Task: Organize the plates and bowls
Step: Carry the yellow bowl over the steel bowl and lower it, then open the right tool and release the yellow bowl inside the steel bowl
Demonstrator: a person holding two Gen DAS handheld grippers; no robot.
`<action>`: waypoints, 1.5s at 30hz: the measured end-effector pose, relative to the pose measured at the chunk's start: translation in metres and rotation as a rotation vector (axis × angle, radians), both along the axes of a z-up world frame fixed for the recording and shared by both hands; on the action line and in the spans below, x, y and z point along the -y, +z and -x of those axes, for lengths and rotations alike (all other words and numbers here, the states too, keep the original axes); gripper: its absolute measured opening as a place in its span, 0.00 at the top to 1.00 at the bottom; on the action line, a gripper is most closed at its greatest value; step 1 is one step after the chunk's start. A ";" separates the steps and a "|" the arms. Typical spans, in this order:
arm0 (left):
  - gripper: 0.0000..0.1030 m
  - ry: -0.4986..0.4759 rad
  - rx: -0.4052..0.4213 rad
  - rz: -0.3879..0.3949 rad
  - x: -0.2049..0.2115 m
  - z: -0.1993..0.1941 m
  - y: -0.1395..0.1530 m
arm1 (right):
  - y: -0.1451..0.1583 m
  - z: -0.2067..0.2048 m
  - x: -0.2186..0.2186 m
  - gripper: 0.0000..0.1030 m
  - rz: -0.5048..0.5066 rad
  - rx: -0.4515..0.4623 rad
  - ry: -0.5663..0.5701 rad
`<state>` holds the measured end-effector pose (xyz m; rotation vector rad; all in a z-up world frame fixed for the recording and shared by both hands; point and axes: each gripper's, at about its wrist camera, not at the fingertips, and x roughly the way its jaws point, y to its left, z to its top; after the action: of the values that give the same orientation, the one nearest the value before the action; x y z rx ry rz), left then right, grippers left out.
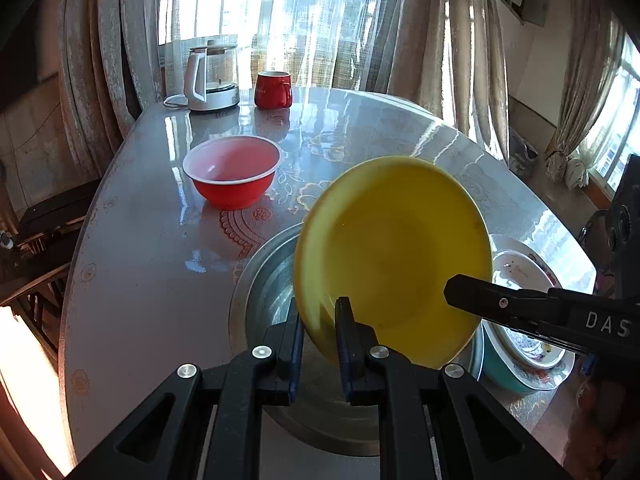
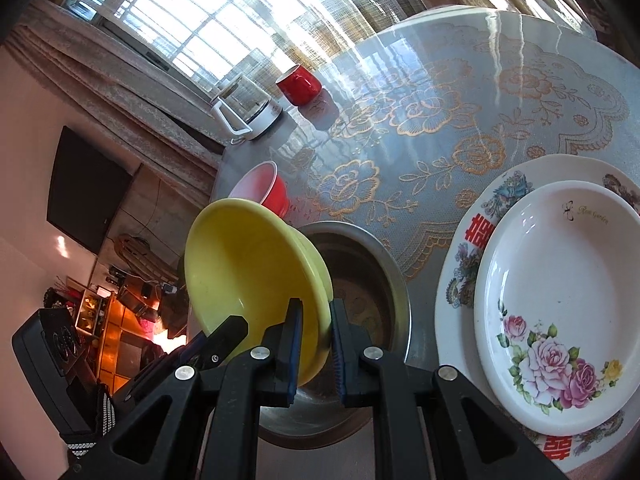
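Both pairs of jaws pinch the rim of the same yellow bowl. The left gripper has the near rim between its pads, and the right gripper bites the rim at another point, so the bowl hangs tilted, almost on edge, its hollow facing the left camera. It is off the desk, directly ahead of the jaws and over the steel basin that sits just beyond and below them.

The main risk is in the grip itself. Each hold is a thin edge pinch on smooth plastic, and a bowl carried this steeply can pivot or slide out of the pads if either hand twists or the two hands drift apart. Pulling in opposite directions could flex the rim and pop it free. If it drops, it lands on the basin rim and may bounce towards the stacked plates to the right of the right jaws, where a floral plate lies on a larger patterned one.

A second risk is uneven release: if one pair of jaws lets go first, the bowl swings on the other and may strike the basin wall or tip out onto the desk. The red bowl, beyond the jaws on the left, looks well clear of any of this, as do the kettle and red mug at the far edge.
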<state>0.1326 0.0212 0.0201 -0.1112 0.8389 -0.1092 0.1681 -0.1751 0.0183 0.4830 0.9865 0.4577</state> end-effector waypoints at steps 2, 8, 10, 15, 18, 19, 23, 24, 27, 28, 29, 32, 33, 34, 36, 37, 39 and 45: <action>0.85 -0.003 -0.008 0.005 0.000 0.002 -0.003 | -0.002 0.002 -0.002 0.85 0.010 -0.008 0.005; 0.85 -0.011 -0.031 -0.001 0.001 0.006 -0.013 | -0.010 0.003 -0.003 0.85 0.028 -0.039 0.008; 0.85 -0.013 -0.046 0.005 0.000 0.005 -0.018 | -0.013 0.005 -0.004 0.84 0.040 -0.051 0.010; 0.84 -0.008 -0.063 0.000 0.000 0.001 -0.024 | -0.018 0.004 -0.004 0.78 0.043 -0.069 0.006; 0.83 -0.004 -0.060 -0.019 0.000 -0.001 -0.026 | -0.016 0.003 -0.009 0.77 0.077 -0.061 0.013; 0.83 -0.004 -0.058 -0.027 0.000 -0.002 -0.027 | -0.015 0.003 -0.011 0.76 0.088 -0.057 0.017; 0.83 -0.001 -0.055 -0.033 -0.001 -0.003 -0.028 | -0.016 0.001 -0.015 0.74 0.107 -0.049 0.030; 0.83 -0.001 -0.057 -0.030 -0.002 -0.004 -0.028 | -0.016 0.001 -0.015 0.74 0.110 -0.048 0.031; 0.83 -0.001 -0.059 -0.028 -0.004 -0.005 -0.028 | -0.016 0.000 -0.014 0.74 0.111 -0.057 0.029; 0.83 0.000 -0.060 -0.030 -0.003 -0.005 -0.027 | -0.015 0.000 -0.015 0.74 0.116 -0.059 0.030; 0.83 0.000 -0.061 -0.033 -0.003 -0.005 -0.027 | -0.015 -0.001 -0.016 0.74 0.127 -0.058 0.034; 0.83 0.004 -0.059 -0.048 -0.001 -0.005 -0.027 | -0.013 0.000 -0.022 0.73 0.173 -0.043 0.048; 0.83 0.005 -0.056 -0.053 -0.001 -0.005 -0.027 | -0.013 -0.001 -0.025 0.72 0.187 -0.036 0.057; 0.83 0.005 -0.055 -0.058 -0.001 -0.005 -0.027 | -0.013 -0.001 -0.027 0.72 0.202 -0.029 0.063; 0.83 0.008 -0.051 -0.064 -0.001 -0.005 -0.027 | -0.013 -0.001 -0.030 0.72 0.230 -0.014 0.072; 0.83 0.010 -0.050 -0.065 -0.002 -0.004 -0.027 | -0.013 -0.001 -0.031 0.72 0.238 -0.011 0.075; 0.83 0.010 -0.048 -0.068 -0.003 -0.004 -0.026 | -0.014 -0.002 -0.031 0.72 0.239 -0.015 0.075; 0.83 0.005 -0.051 -0.069 -0.003 -0.004 -0.026 | -0.013 -0.005 -0.029 0.72 0.243 -0.015 0.071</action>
<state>0.1369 0.0242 -0.0057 -0.0514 0.8920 -0.0735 0.1726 -0.1462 0.0055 0.2340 1.0610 0.3919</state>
